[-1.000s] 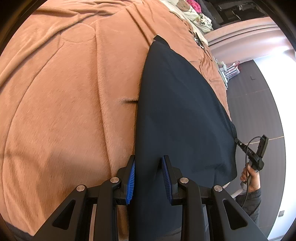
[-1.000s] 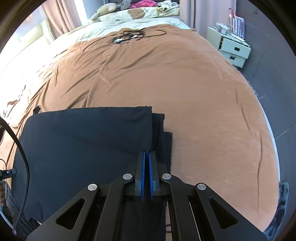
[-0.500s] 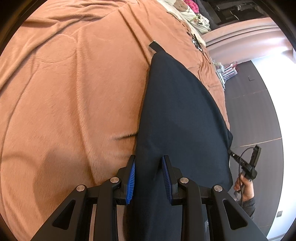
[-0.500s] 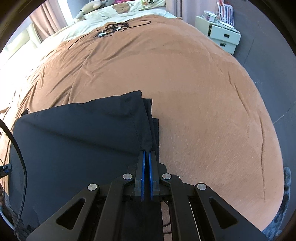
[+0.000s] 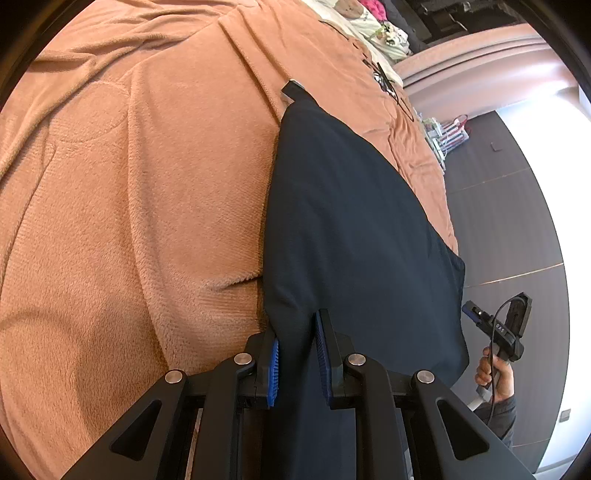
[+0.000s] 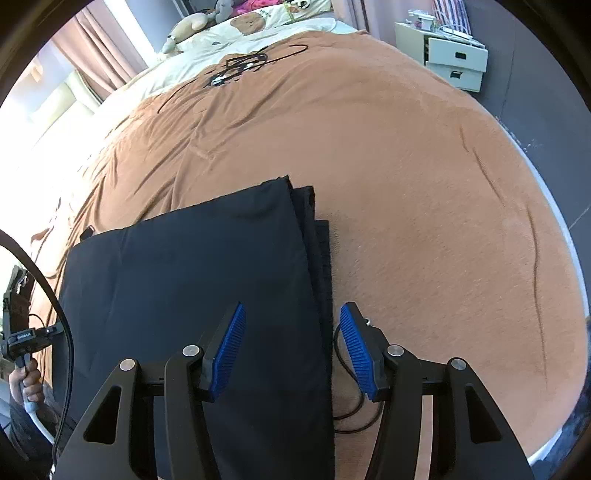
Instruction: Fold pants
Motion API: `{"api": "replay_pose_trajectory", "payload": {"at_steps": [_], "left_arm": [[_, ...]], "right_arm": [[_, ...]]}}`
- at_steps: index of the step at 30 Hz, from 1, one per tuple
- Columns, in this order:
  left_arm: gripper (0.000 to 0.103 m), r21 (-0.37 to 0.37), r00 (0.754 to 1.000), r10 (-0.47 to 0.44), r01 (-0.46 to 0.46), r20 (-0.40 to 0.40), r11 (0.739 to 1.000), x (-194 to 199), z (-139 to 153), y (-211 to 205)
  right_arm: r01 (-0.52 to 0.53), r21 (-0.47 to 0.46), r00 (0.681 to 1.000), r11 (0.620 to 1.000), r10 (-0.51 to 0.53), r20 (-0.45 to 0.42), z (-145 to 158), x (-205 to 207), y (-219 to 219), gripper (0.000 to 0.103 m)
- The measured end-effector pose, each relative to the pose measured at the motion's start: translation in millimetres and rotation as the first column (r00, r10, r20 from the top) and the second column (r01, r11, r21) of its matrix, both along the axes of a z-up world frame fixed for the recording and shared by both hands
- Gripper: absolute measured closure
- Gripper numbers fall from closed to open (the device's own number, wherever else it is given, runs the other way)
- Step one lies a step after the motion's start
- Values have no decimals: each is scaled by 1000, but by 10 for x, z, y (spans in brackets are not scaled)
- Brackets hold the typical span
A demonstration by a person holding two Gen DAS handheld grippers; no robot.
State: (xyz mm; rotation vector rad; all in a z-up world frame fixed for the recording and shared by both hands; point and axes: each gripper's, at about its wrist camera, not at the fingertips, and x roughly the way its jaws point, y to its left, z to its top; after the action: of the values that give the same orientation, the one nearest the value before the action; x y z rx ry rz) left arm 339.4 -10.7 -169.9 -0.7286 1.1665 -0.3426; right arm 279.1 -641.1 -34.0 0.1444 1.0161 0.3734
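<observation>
- The dark navy pants are lying folded on the brown blanket that is covering the bed, close to the near edge where the person is standing.
- They are forming a broad, flat rectangle; its long axis is running across the bed's near side, from the left gripper's end over to the right gripper's end.
- In the right wrist view, the end nearest that gripper is showing stacked layers, with the lower edges peeking out just past the top layer.
- In the left wrist view, the pants are stretching straight away from the camera, and a small dark tab is sticking out at the far corner.
- The left gripper is sitting over the near edge of the cloth, its blue pads having just been closing in; a fold of the fabric is passing between them and it looks pinched.
- The right gripper is standing spread apart, its jaws having just been opening; the folded edge is lying under the gap, and the blue pads are not pressing on it.
- A thin black cable is looping on the blanket beneath the right gripper.
- Far up the bed, a tangle of black cords is resting near the pillows.
- A white drawer unit is standing beside the bed.
</observation>
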Motion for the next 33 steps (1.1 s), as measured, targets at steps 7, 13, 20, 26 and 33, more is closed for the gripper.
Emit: {"api": "replay_pose_trajectory", "payload": {"at_steps": [7, 13, 20, 26, 33], "left_arm": [[84, 3, 1000, 1, -1, -3, 1000, 61, 19, -41], [84, 15, 1000, 2, -2, -8, 1000, 86, 41, -94], [76, 21, 999, -23, 23, -26, 1000, 7, 39, -158], [74, -2, 998, -35, 35, -47, 999, -173, -7, -173], [74, -41, 998, -35, 32, -57, 999, -279, -31, -234]], "right_arm": [[-23, -55, 999, 998, 21, -31, -104, 36, 40, 99], [-31, -95, 999, 995, 29, -28, -46, -59, 74, 102], [9, -96, 1000, 995, -12, -28, -35, -163, 26, 102], [18, -85, 1000, 996, -19, -20, -48, -198, 15, 102], [17, -67, 1000, 998, -19, -20, -99, -224, -53, 102]]}}
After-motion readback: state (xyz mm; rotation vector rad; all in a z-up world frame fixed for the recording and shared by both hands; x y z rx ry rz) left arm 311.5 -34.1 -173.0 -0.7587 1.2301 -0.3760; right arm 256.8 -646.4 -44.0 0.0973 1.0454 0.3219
